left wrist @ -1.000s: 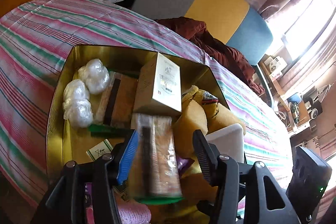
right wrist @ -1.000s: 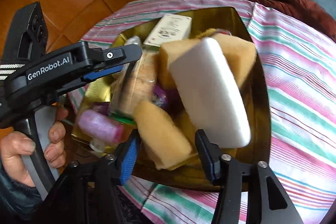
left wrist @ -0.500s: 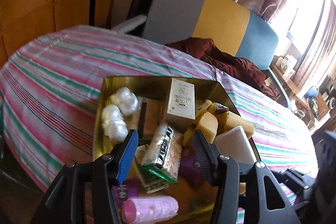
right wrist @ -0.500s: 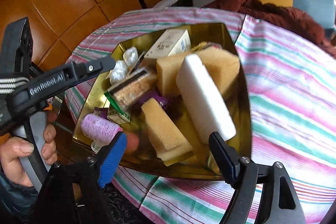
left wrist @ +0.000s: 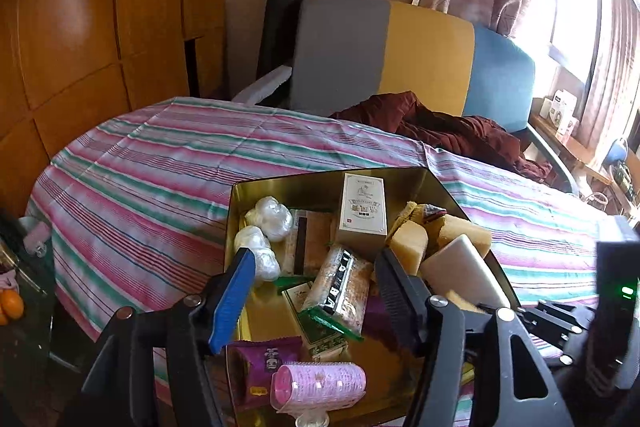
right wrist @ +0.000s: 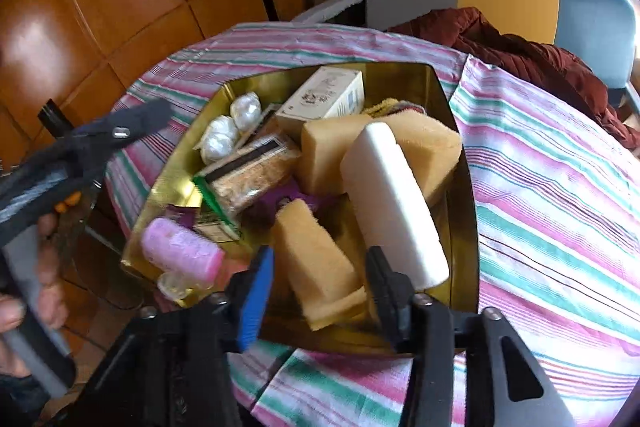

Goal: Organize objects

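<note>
A: Where's the stuff?
B: All in the gold tin tray [right wrist: 456,99] on the striped tablecloth [right wrist: 560,187]. White foam block [right wrist: 394,195] runs far-to-near on the right side and leans on the yellow sponges [right wrist: 428,143]. Another yellow sponge [right wrist: 316,259] lies at the near edge, just left of the white block.

A: Left side of the tray?
B: Pink roller [right wrist: 182,253] at the near left corner, purple snack packet [left wrist: 266,361] beside it. Green-edged cracker pack [right wrist: 252,173] mid-left, white wrapped balls [right wrist: 230,125] at the far left, cream box [right wrist: 324,97] at the far edge, tilted.

A: Right gripper?
B: Right gripper [right wrist: 320,271] hangs over the near edge of the tray. Its jaws have just been closing, but they stand apart. The near yellow sponge shows in the gap; pads not pressing on it, as far as I can tell. Nothing held.

A: Left gripper?
B: Left gripper [left wrist: 316,267] sits above the near left part of the tray, empty. Its jaws have just been opening and are apart; the cracker pack lies below, between them in view, not gripped. In the right wrist view it's blurred at the left, with a hand [right wrist: 36,291] on the handle.

A: Background?
B: Grey, yellow and blue chair back [left wrist: 412,55] at the far side, dark red cloth [left wrist: 440,127] bunched on it.
</note>
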Tool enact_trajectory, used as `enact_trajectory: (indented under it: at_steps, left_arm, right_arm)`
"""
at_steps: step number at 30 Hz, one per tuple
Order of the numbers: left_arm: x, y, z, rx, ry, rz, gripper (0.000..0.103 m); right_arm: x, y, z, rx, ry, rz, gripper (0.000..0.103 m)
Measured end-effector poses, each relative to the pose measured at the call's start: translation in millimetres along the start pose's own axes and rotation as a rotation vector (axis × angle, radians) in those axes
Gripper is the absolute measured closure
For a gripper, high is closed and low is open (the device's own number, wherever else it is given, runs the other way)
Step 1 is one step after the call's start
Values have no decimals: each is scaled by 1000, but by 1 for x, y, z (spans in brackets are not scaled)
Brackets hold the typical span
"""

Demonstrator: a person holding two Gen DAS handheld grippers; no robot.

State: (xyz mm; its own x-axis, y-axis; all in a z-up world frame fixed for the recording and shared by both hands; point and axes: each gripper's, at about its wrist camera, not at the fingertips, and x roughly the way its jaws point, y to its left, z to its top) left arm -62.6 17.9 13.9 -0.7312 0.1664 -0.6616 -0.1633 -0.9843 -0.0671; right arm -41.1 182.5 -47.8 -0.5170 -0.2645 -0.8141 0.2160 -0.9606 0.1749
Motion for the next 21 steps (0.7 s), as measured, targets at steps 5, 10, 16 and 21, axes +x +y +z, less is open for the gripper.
enact_trajectory:
  at_steps: [5, 10, 16, 21]
  left_arm:
    - [-2, -2, -3, 6, 4, 1, 39]
    - [-4, -4, -6, -1, 7, 8, 39]
    - [-10, -4, -7, -14, -4, 23, 39]
    - [-17, -6, -8, -15, -14, 62, 30]
  right_arm:
    - [21, -7, 2, 15, 33, -38, 59]
    - [21, -11, -2, 25, 42, -31, 57]
    - [6, -6, -4, 22, 9, -33, 31]
    - [-13, 3, -7, 14, -43, -54, 14]
